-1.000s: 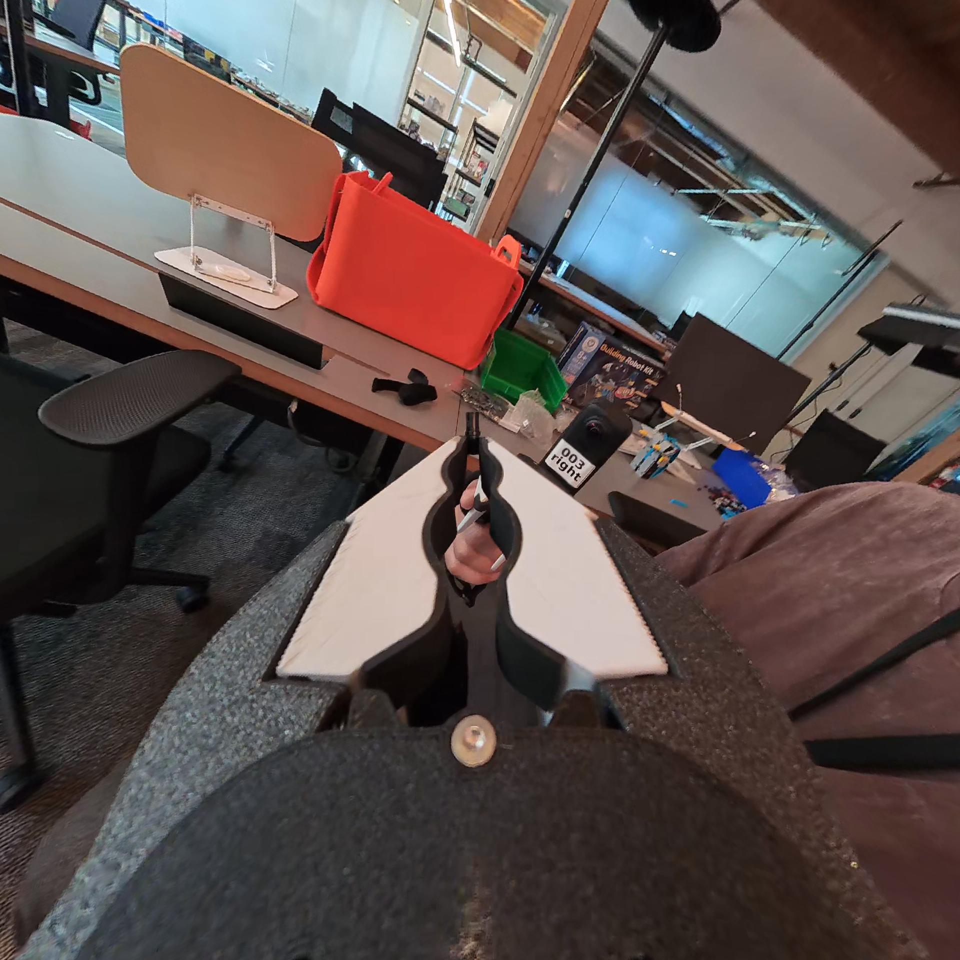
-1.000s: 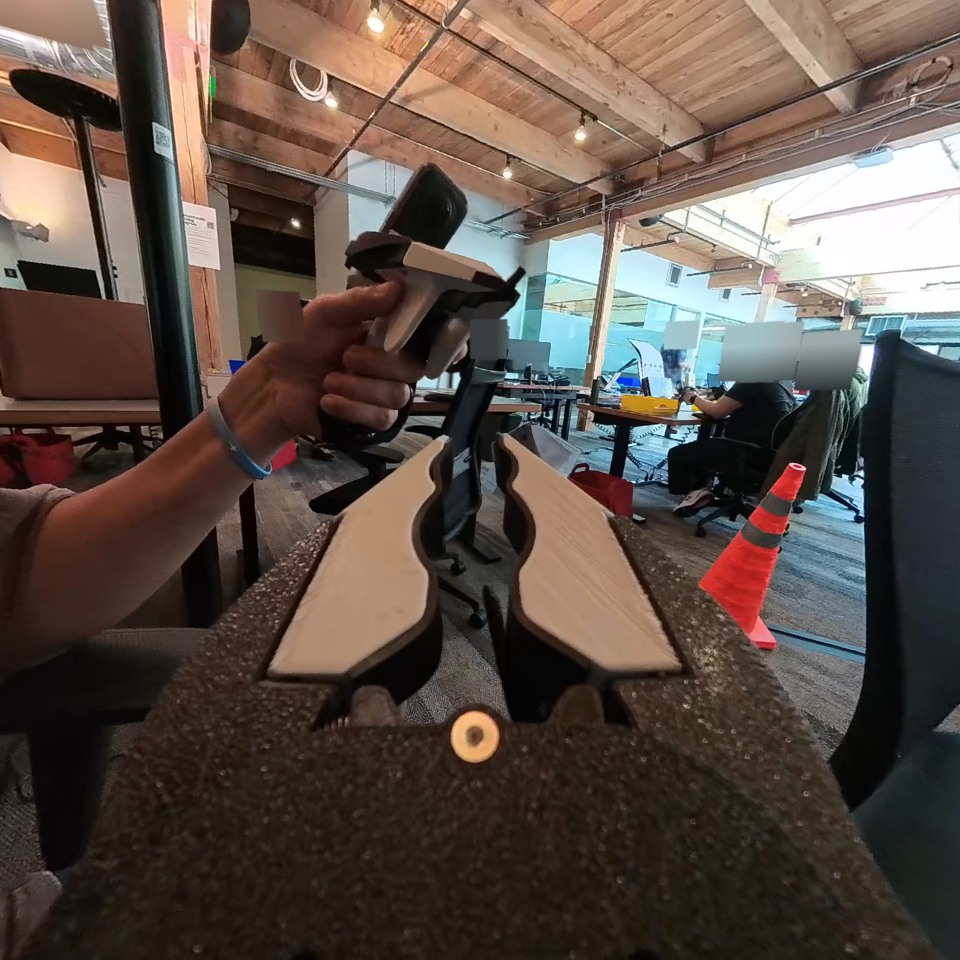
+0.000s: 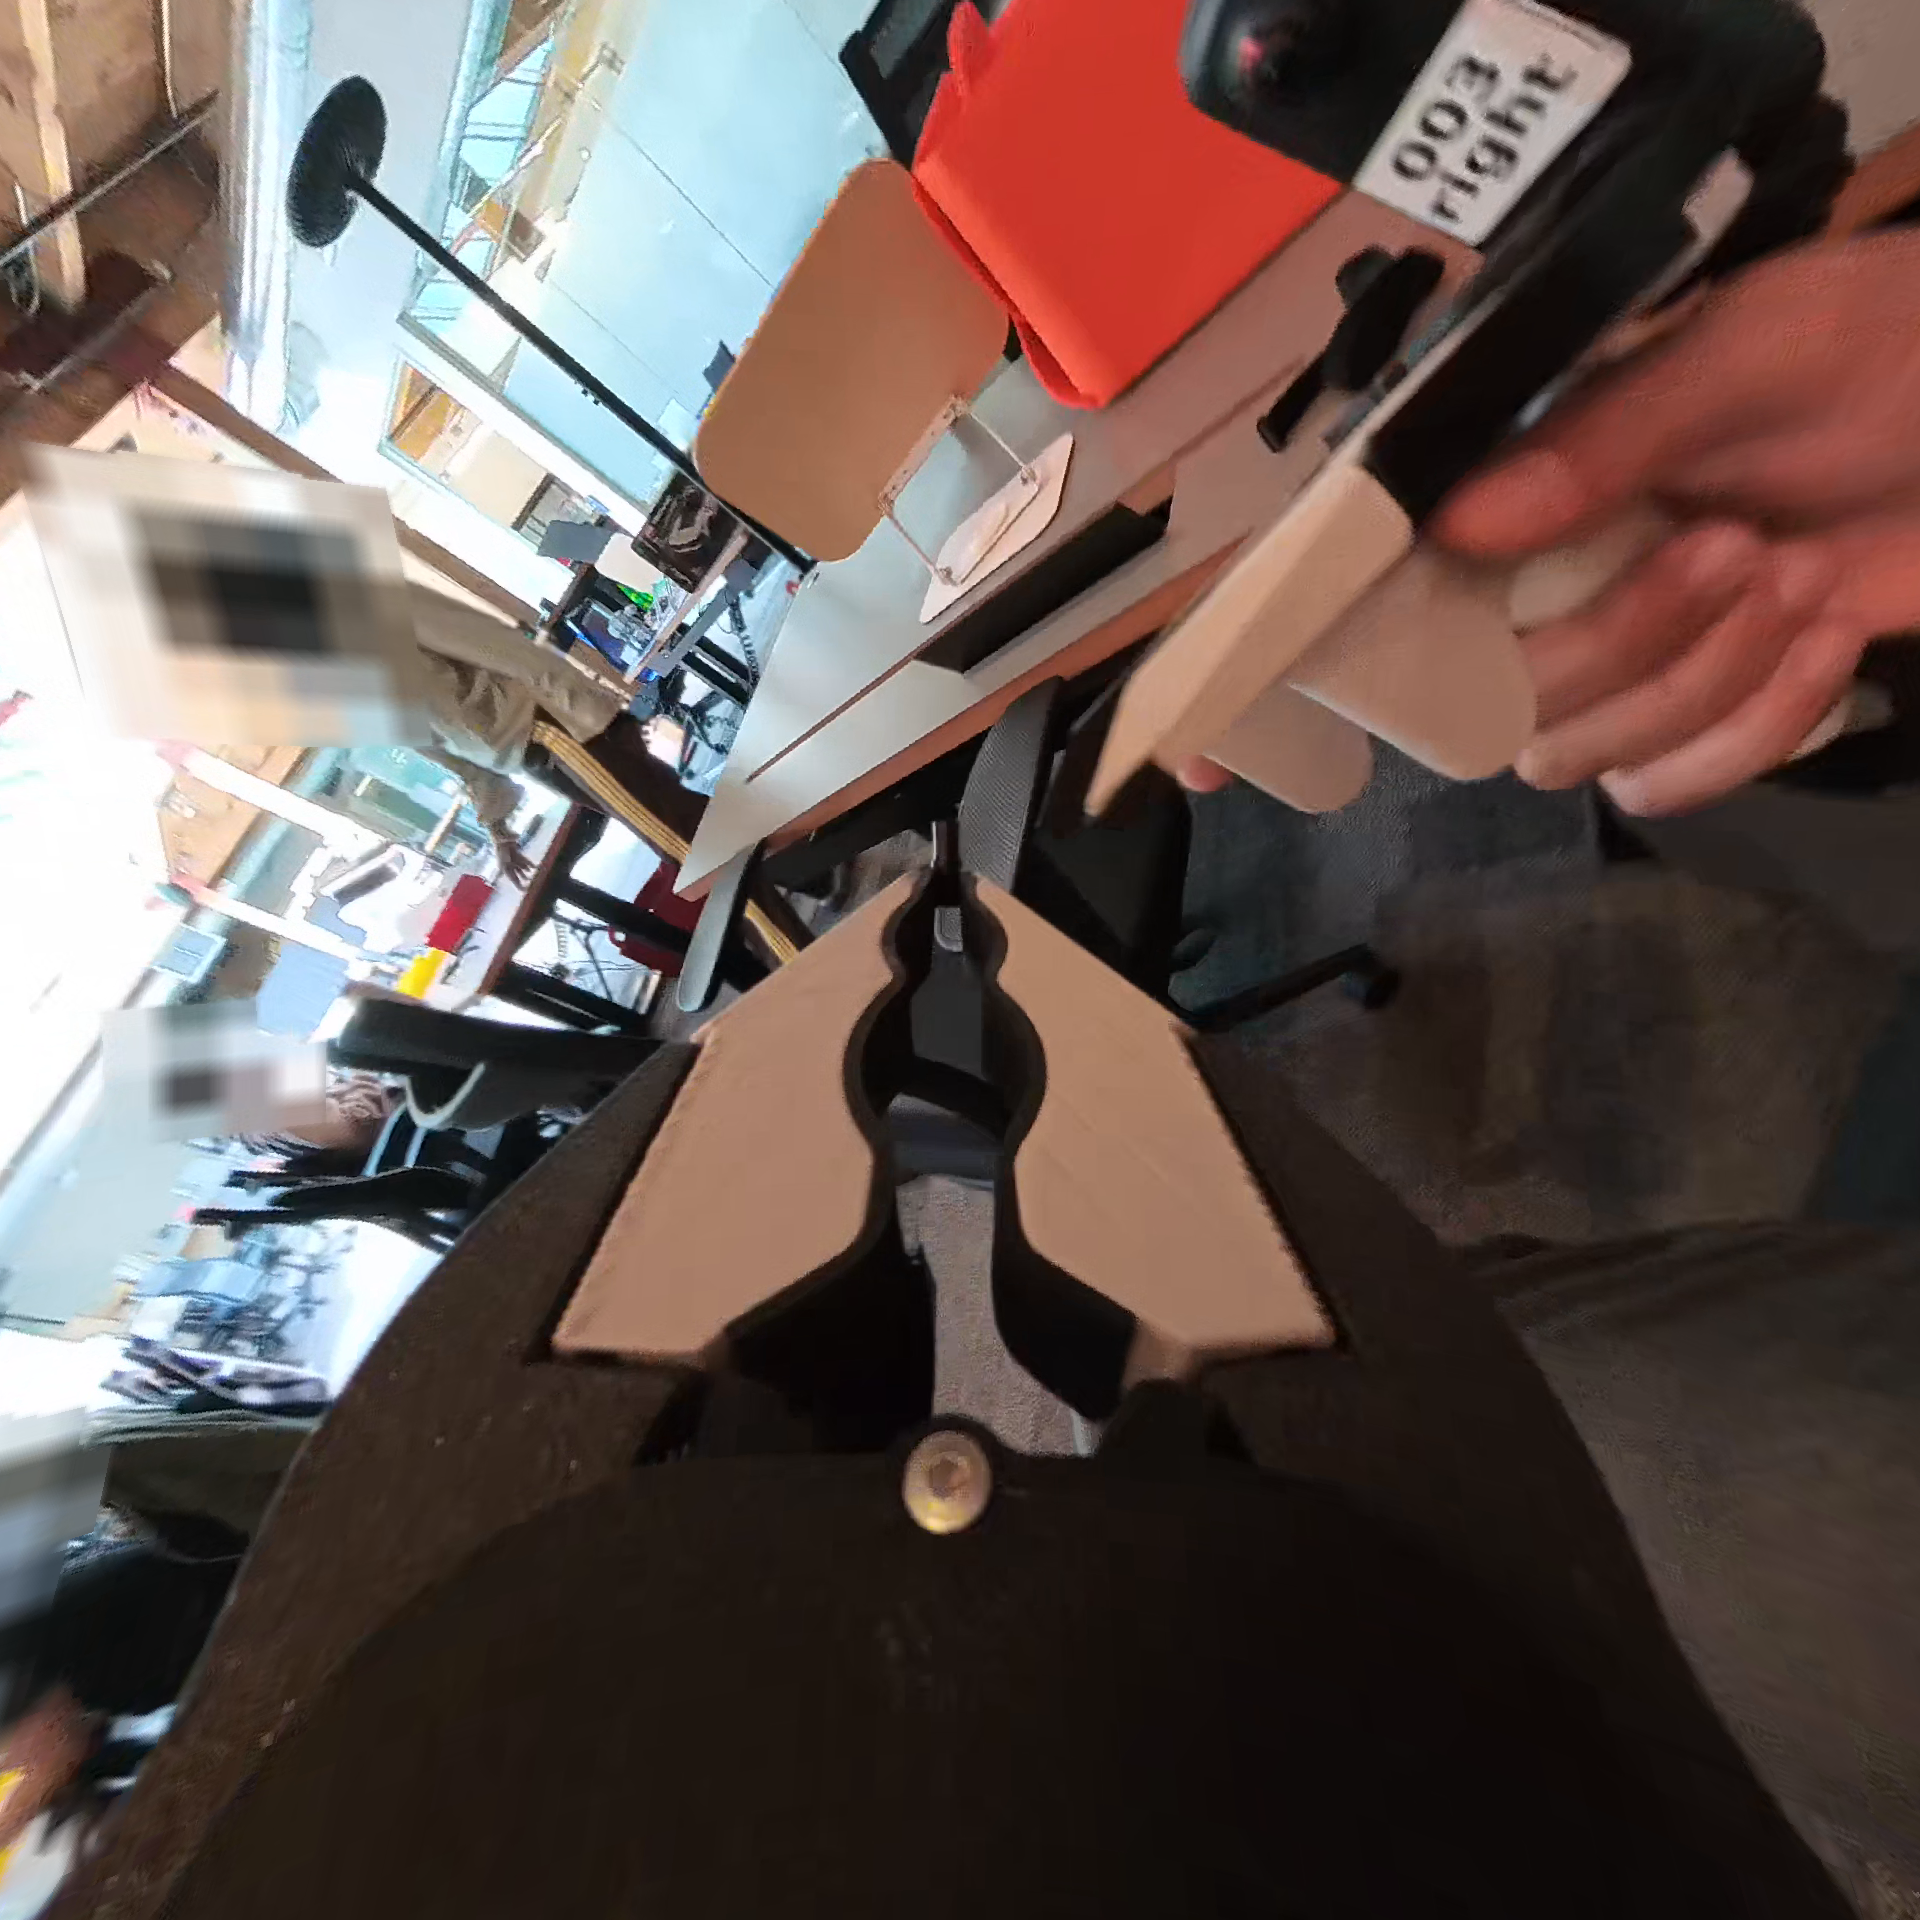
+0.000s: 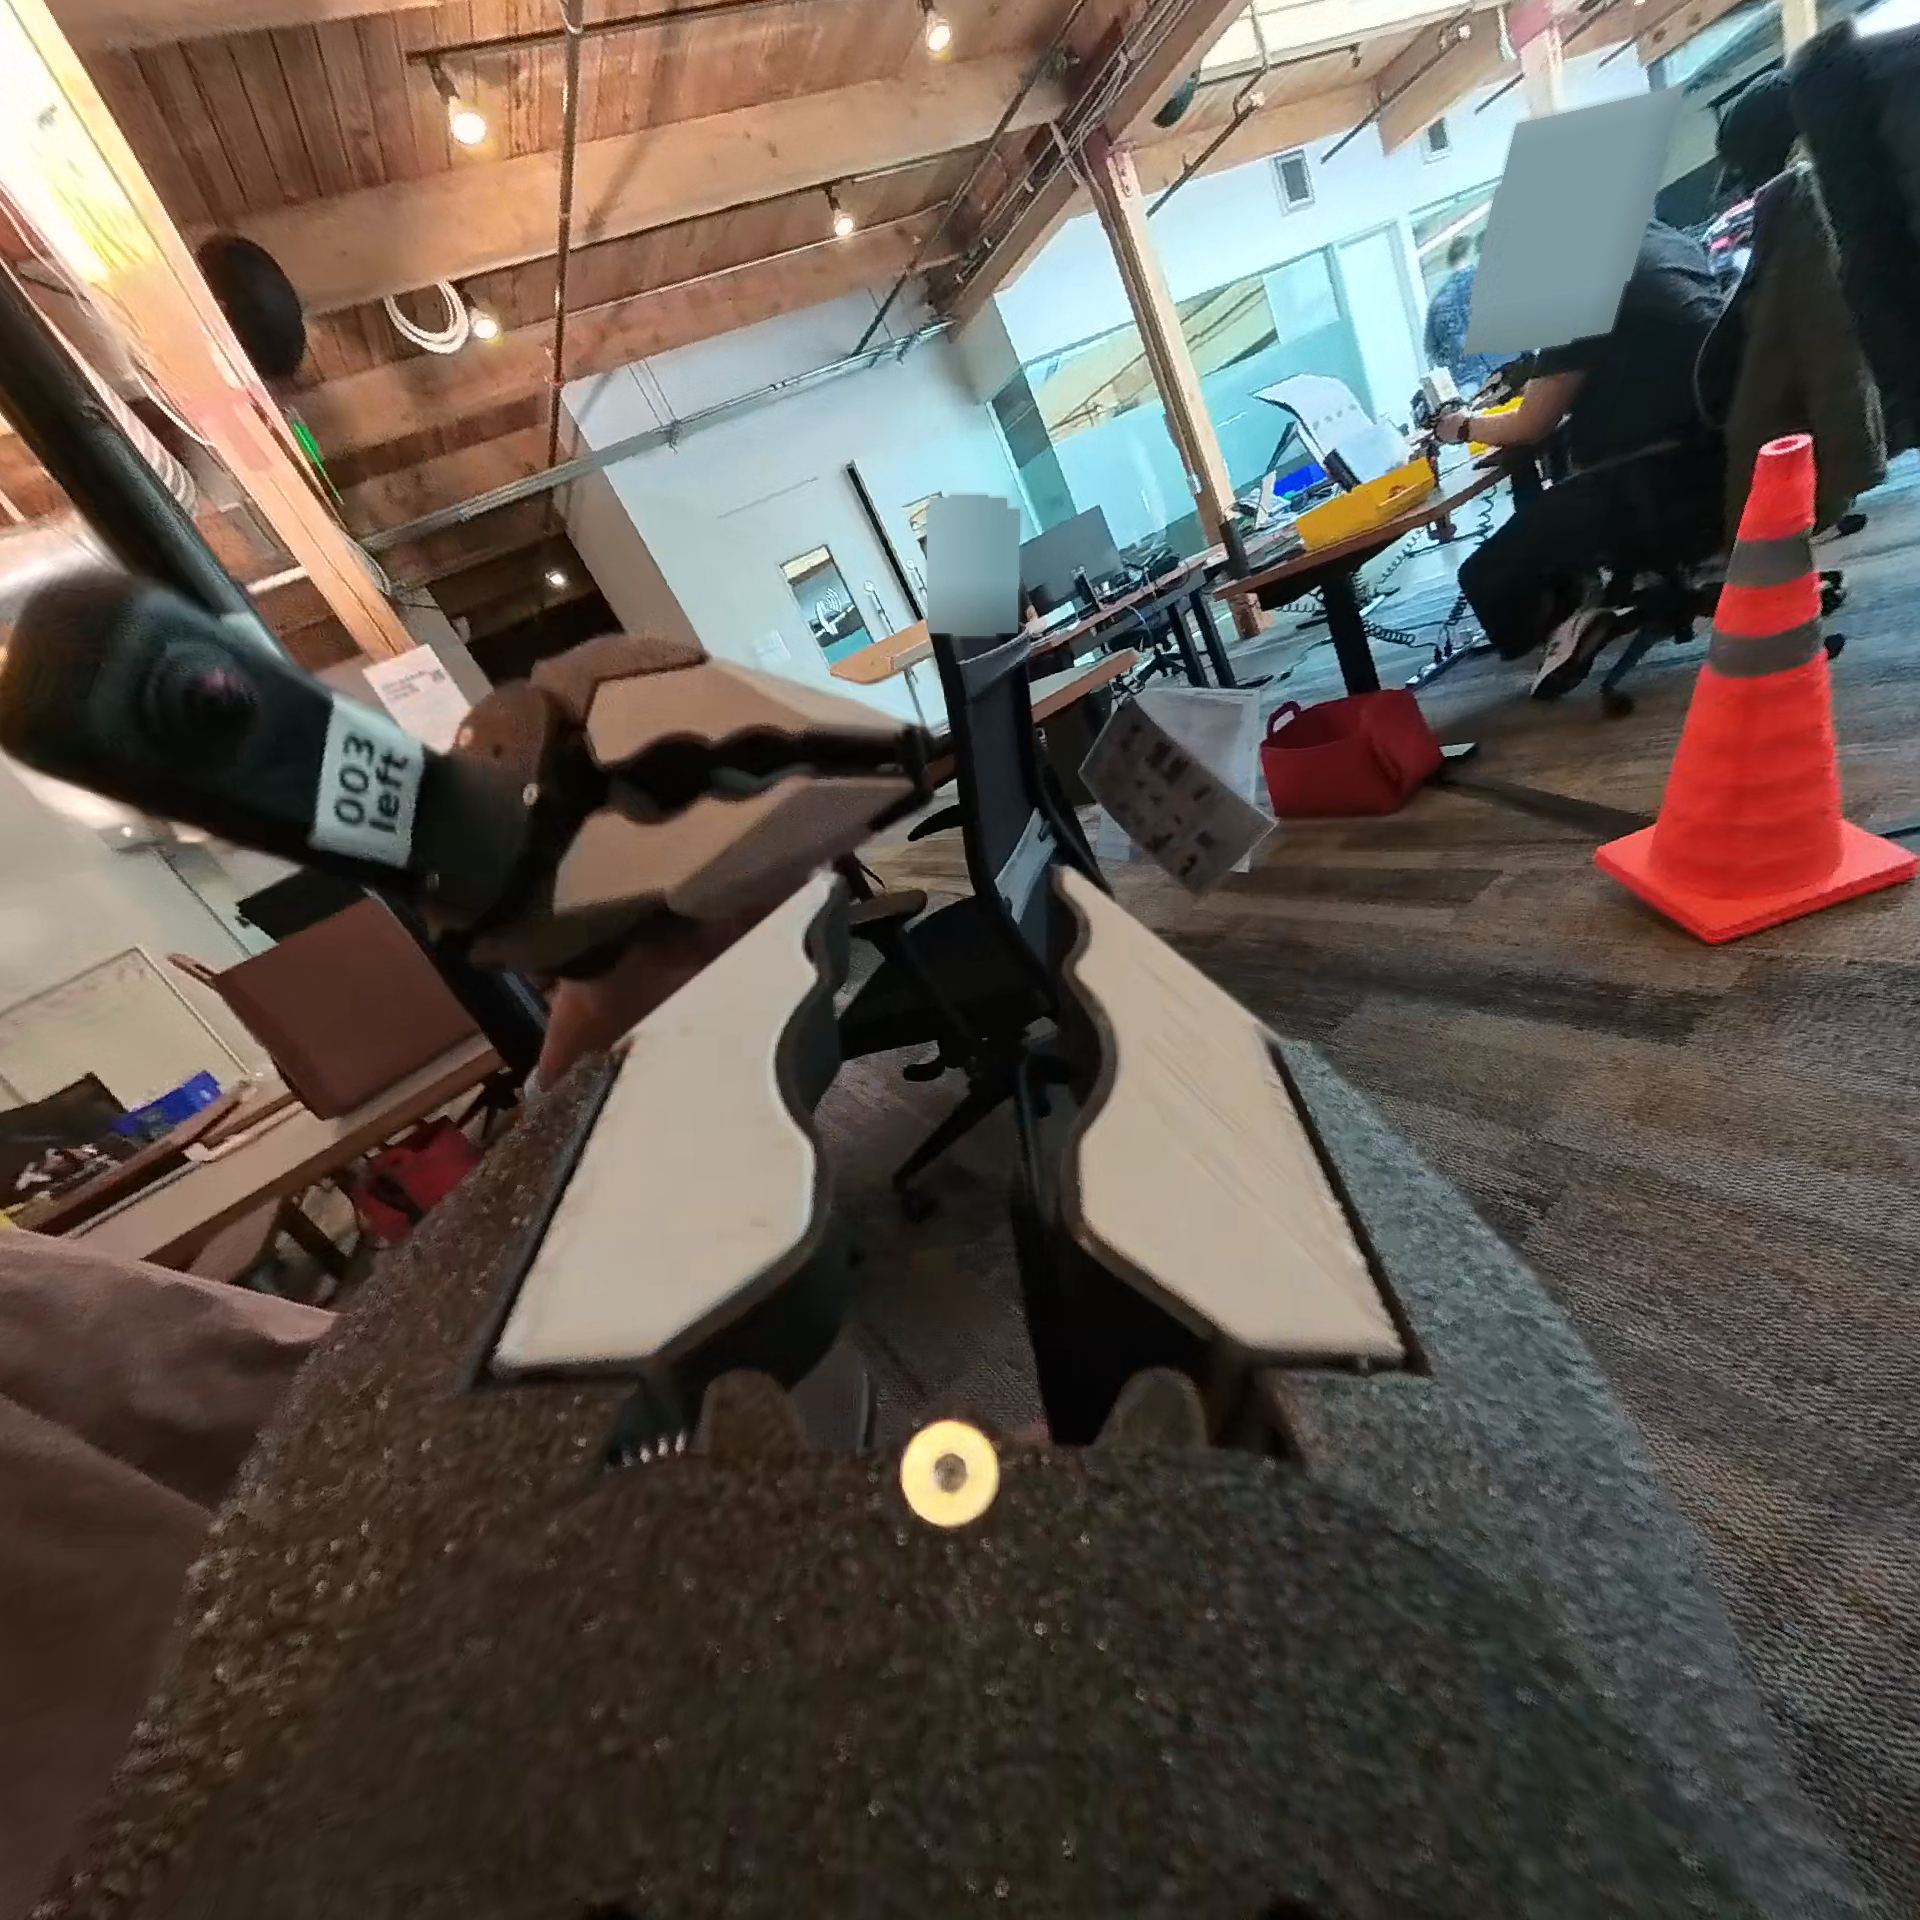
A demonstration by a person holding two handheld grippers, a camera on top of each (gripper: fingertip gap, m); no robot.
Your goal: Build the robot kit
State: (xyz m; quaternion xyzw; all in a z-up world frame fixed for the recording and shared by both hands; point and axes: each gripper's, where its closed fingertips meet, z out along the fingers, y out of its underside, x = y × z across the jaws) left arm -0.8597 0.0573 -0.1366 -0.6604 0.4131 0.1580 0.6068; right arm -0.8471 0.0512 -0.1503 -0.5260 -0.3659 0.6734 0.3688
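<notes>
My left gripper [image 3: 948, 883] is shut and holds nothing; its view is rolled onto its side and looks at a grey desk [image 3: 883, 665] and a chair below it. It also shows in the right wrist view [image 4: 914, 758], held in the air just up and left of my right gripper's fingers. My right gripper [image 4: 945, 883] is open and empty, and points at a black office chair [image 4: 987, 935] on the carpet. It also shows in the left wrist view [image 3: 1210, 795], gripped by a hand [image 3: 1714, 540] at the upper right.
An orange traffic cone [image 4: 1766, 707] stands on the carpet at right, with a red basket [image 4: 1351, 748] behind it. A person [image 4: 1600, 436] sits at a far desk. An orange bag [image 3: 1101, 187] and a wooden divider [image 3: 842, 353] stand on the grey desk. Left and right tips are no more than a few centimetres apart.
The left gripper has rolled onto its side and swung in front of the right gripper. The right gripper's fingers have opened wider and it has tilted to the left.
</notes>
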